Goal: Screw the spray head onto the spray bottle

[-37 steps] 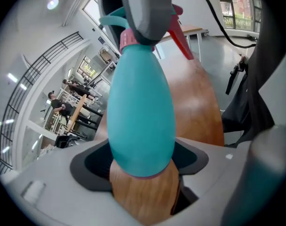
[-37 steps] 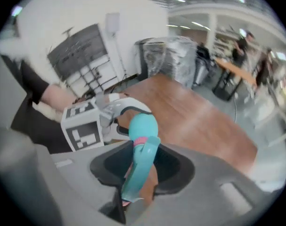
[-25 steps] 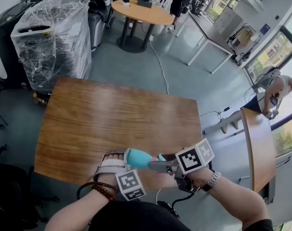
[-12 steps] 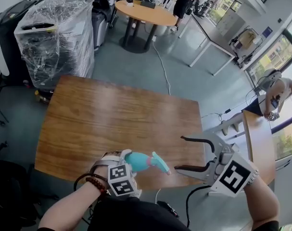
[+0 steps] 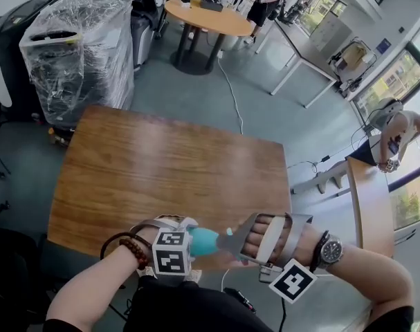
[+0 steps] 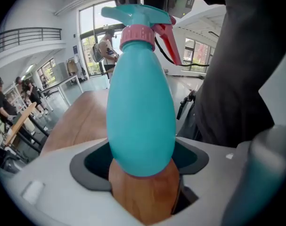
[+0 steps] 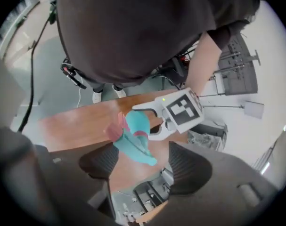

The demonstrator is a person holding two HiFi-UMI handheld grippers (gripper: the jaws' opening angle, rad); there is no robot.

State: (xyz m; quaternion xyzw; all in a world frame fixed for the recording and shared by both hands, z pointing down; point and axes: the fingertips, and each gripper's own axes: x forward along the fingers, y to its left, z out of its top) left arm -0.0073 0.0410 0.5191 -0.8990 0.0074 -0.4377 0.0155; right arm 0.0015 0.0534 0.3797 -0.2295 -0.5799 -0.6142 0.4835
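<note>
We find the spray bottle [image 6: 142, 112], teal and egg-shaped, held in the air above the near edge of the surface [image 5: 168, 171], a brown wooden tabletop. The left hand-held gripper [image 5: 187, 239] has it clamped: the jaws stand wide and close on the lower body of the bottle, one against each side. The wood of the surface shows directly beneath the bottle's base.

The spray head [image 6: 135, 17] is teal as well and sits on the bottle's neck. A pink collar [image 6: 138, 34] lies directly below it and a red trigger [image 6: 168, 41] hangs down at one side. We cannot tell whether the collar is turned fully home.

In the head view the bottle's head end points along the near edge of the surface, toward the right hand-held gripper [image 7: 143, 161]. Its jaws have just been opening and now stand wide apart. The spray head lies in the gap between them, toward the tips, and the ribbed black pads [image 7: 190, 166] press on nothing, so this hand-held gripper has hold of nothing. It too sits over the near edge of the surface, close beside the spray head.

The person wears a wristwatch [image 5: 331, 251] on the right wrist and a beaded bracelet [image 5: 131, 248] on the left.

Beyond the far left corner of the surface stands a machine wrapped in clear film [image 5: 81, 54]. Beyond the far edge of the surface stands a round table [image 5: 206, 19] with people near it.
</note>
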